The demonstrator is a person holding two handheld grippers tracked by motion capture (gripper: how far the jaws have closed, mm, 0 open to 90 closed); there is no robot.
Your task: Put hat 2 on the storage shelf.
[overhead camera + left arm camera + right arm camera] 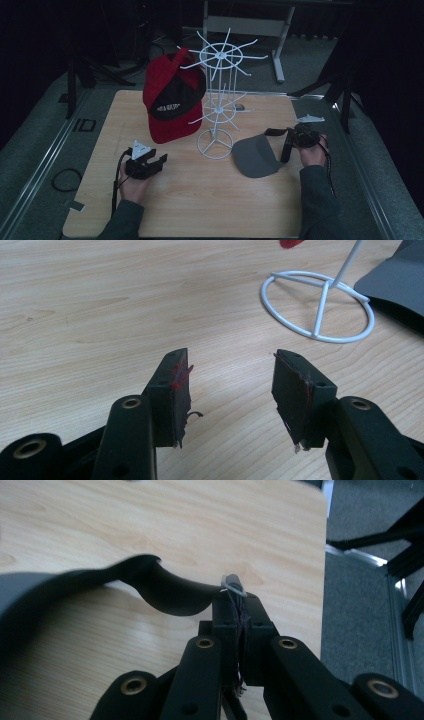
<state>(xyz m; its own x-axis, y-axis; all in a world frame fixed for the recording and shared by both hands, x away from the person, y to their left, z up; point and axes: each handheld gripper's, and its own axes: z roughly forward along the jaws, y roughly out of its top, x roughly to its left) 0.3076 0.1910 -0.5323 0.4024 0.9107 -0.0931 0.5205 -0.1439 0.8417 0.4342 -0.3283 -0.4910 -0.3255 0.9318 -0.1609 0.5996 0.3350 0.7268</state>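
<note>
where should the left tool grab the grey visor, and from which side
Probably the brim's curved front edge. The visor lies beside the stand's ring base, its brim flat and thin, bulging toward the person. The right tool is shut on its strap at the far right. The left tool, open, could come in low from the left, one jaw sliding under the edge.

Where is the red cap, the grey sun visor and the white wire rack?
Red fabric cap (172, 95), high view, its crown.
Grey sun visor (255, 155), high view, its brim.
White wire rack (215, 145), high view, its round base.
</note>
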